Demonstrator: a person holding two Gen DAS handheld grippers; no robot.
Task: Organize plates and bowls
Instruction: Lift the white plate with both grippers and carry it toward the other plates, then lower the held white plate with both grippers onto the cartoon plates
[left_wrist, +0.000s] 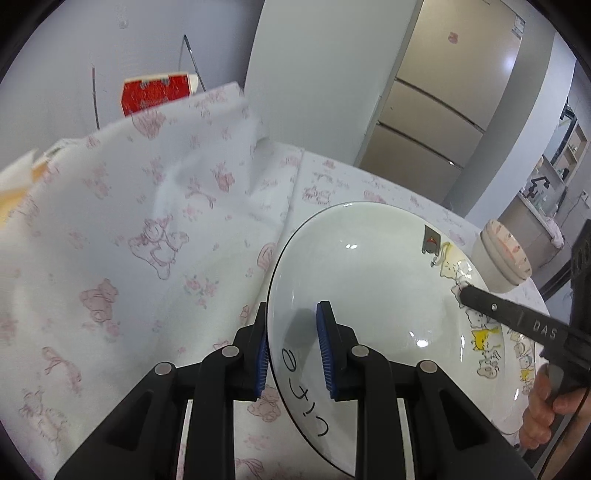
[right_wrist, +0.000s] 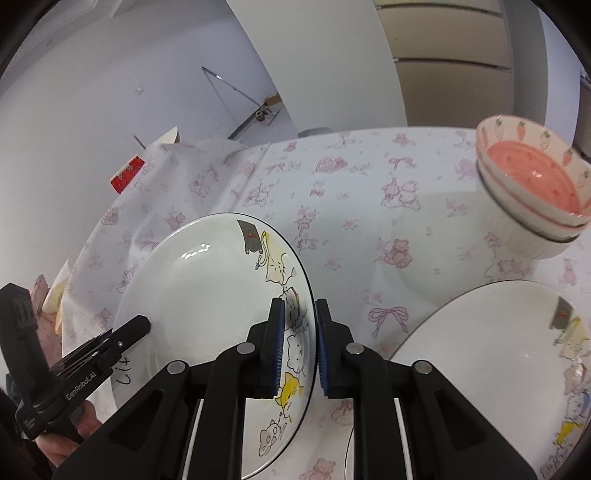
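White cat-print plate (right_wrist: 207, 295) is held tilted above the tablecloth (right_wrist: 351, 192), gripped on opposite rims. Left gripper (left_wrist: 295, 347) is clamped on the near-left rim by the handwritten marks; right gripper (right_wrist: 298, 347) is clamped on the right rim over the cat drawings. A second cat-print plate (right_wrist: 491, 369) is seen lying near right on the cloth. Stacked pink strawberry bowls (right_wrist: 532, 188) are seen far right. A red box (left_wrist: 155, 92) is seen far left behind bunched cloth.
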